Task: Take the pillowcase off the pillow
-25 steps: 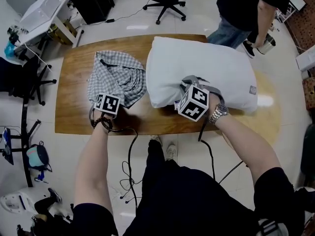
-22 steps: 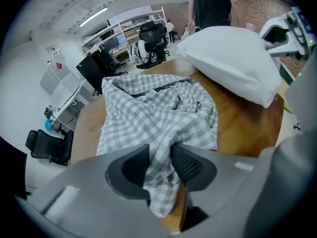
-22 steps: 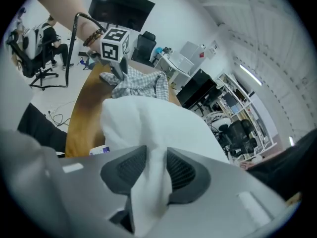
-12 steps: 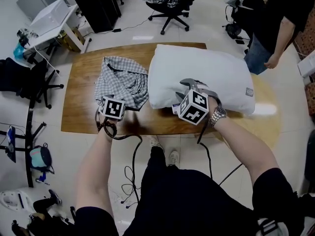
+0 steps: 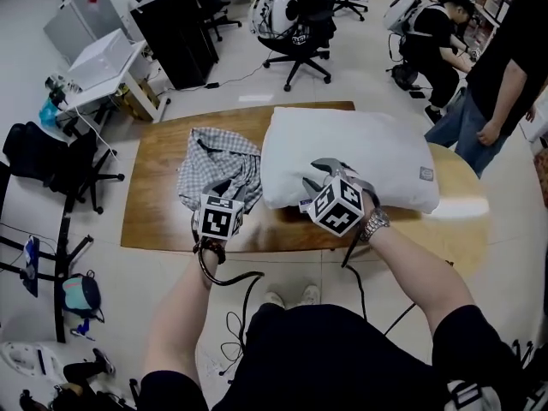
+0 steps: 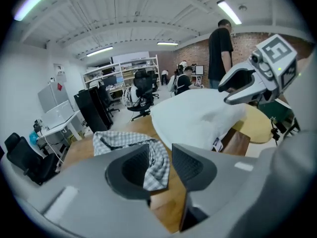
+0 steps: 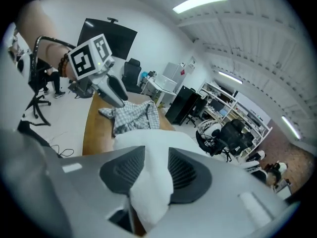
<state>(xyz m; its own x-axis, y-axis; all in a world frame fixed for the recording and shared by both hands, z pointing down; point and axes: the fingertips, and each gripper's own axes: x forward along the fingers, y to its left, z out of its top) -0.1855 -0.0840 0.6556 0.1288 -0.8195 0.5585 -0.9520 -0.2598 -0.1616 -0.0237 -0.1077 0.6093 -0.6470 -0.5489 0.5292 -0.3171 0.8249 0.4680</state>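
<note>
An open workroom with a pale glossy floor (image 5: 231,92) and black office chairs (image 5: 298,20) is taken in from the head view. Only the gripper views reach the white ribbed ceiling with its strip lights (image 7: 203,0) and a brick back wall (image 6: 198,58).

A varnished wooden table (image 5: 158,208) with rounded ends is set in the middle. On its right half the plump, bare white pillow (image 5: 360,152) is laid, a small grey tag (image 5: 425,172) sewn near one corner. Just beside it on the left, the checked pillowcase (image 5: 218,165) is heaped in loose folds, fully off the pillow.

The right gripper (image 5: 318,176) is held at the pillow's near edge. In its own view its ribbed pads are seen parted, having just closed a little, with a soft fold of pillow filling the gap, a detail not given by the head view.

The left gripper (image 6: 161,152) is held over the table's near edge, jaws apart though lately narrowed. A corner of the pillowcase is seen in the gap, clear of the right pad and unpinched.
</note>
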